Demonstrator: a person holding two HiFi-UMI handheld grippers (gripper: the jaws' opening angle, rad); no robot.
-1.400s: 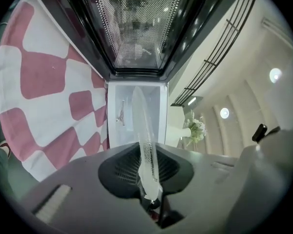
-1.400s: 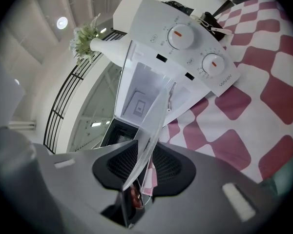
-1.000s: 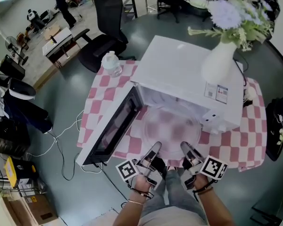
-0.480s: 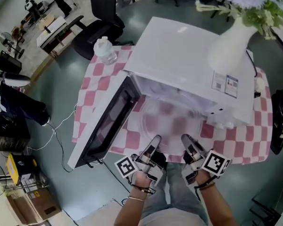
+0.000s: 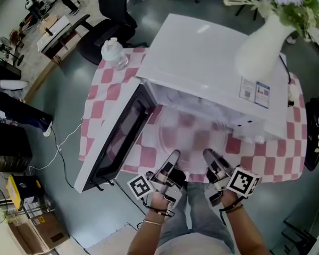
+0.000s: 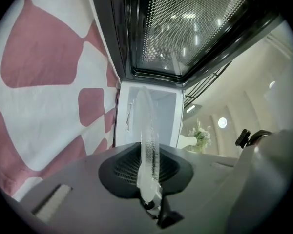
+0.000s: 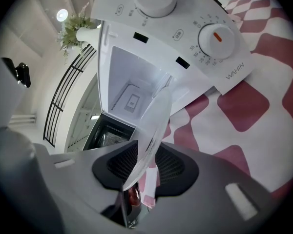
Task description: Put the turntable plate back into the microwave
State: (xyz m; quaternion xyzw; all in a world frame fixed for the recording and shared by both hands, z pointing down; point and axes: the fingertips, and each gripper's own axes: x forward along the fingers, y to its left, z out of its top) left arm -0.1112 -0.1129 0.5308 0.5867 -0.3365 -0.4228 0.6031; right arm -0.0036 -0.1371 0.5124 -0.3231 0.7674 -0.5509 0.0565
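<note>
The round, clear glass plate (image 5: 194, 134) hangs flat above the near edge of the pink-checked table (image 5: 266, 163), at the mouth of the boxy white microwave (image 5: 212, 73), its thin near rim pinched between the dark ribbed pads (image 6: 124, 169) of the left gripper (image 5: 173, 159) and the right gripper (image 5: 210, 158).

The left gripper (image 6: 147, 179) pinches the rim of the clear turntable plate (image 6: 149, 130), which shows edge-on and runs toward 12 o'clock. Past it opens the microwave (image 6: 166, 113) cavity. Its door (image 6: 185, 28) spans 12 to 2 o'clock, and the checked cloth (image 6: 44, 96) lies at 9 o'clock.
</note>
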